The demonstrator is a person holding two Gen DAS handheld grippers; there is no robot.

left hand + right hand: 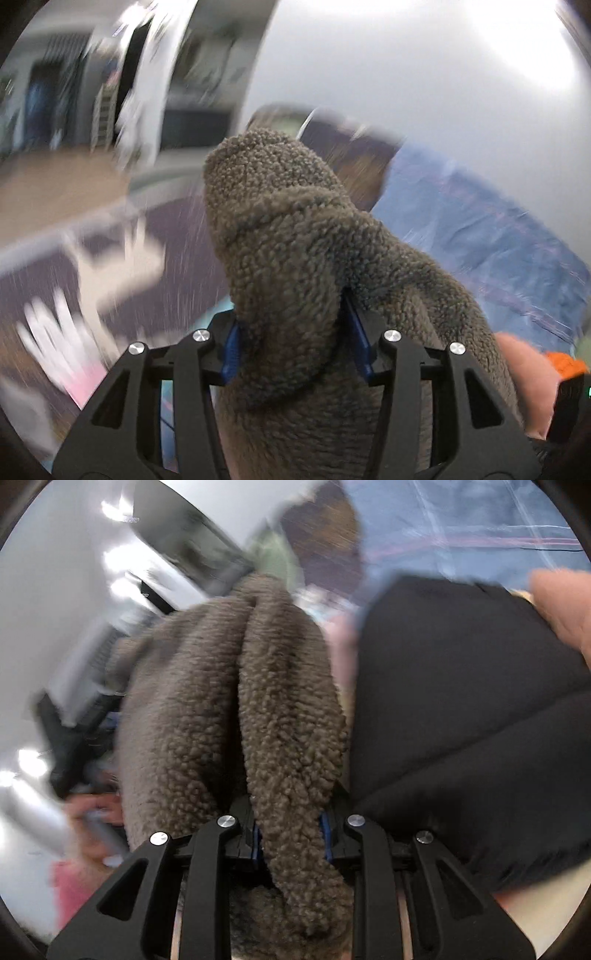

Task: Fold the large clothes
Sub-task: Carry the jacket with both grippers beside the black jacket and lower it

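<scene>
Held one brown fleece garment (295, 258) between both: left gripper (295, 347) and right gripper (290, 836) each clamped on a bunched fold. Beyond, blurred blue cloth (480, 236), purple patterned surface (177, 236), white walls.

- The fuzzy brown fleece (295, 258) covers the tips of the left gripper (295, 343) jaws.
- The fleece runs off the bottom edge in both views.
- The room behind is all blurry.
- The blue cloth (480, 229) is smeared too.
</scene>
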